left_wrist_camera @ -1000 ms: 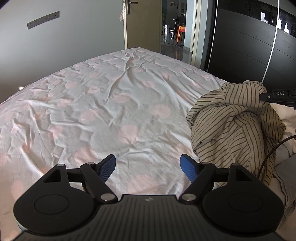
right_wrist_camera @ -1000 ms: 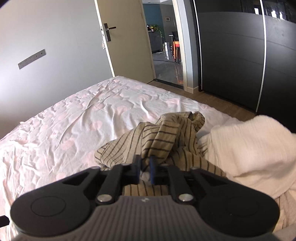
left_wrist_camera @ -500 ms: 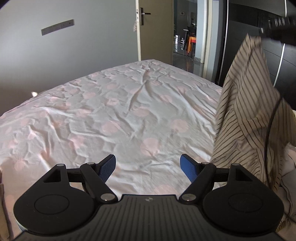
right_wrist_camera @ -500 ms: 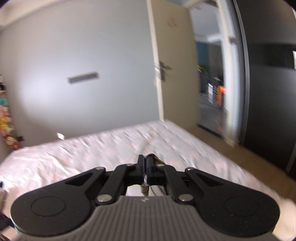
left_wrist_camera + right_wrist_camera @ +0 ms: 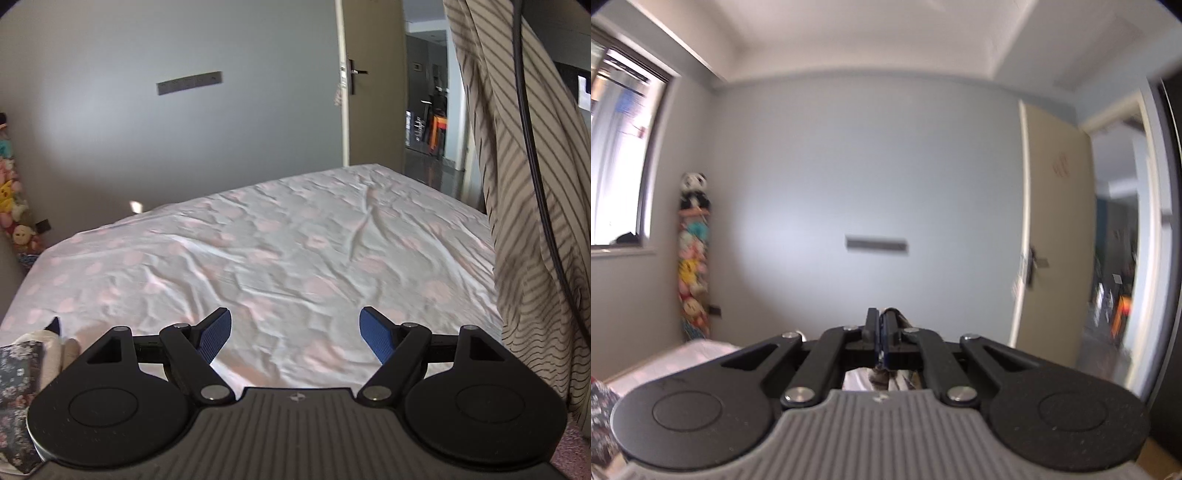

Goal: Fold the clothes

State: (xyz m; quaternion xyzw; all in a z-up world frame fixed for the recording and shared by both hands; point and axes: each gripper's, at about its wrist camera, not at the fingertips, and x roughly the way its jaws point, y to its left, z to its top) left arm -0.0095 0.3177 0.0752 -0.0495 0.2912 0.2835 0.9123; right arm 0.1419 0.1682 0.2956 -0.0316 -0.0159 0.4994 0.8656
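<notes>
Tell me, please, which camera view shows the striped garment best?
The left wrist view: the striped garment hangs there full length beside the bed. The right wrist view shows only a small pinched bit behind the shut right gripper.

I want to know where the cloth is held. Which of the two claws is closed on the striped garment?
The right claw: its fingers are pressed together on the striped garment. The left claw is wide open, holding nothing.

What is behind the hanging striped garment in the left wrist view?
The striped garment hangs at the right, covering part of the doorway and the bed's right edge. What lies further behind the cloth cannot be seen.
</notes>
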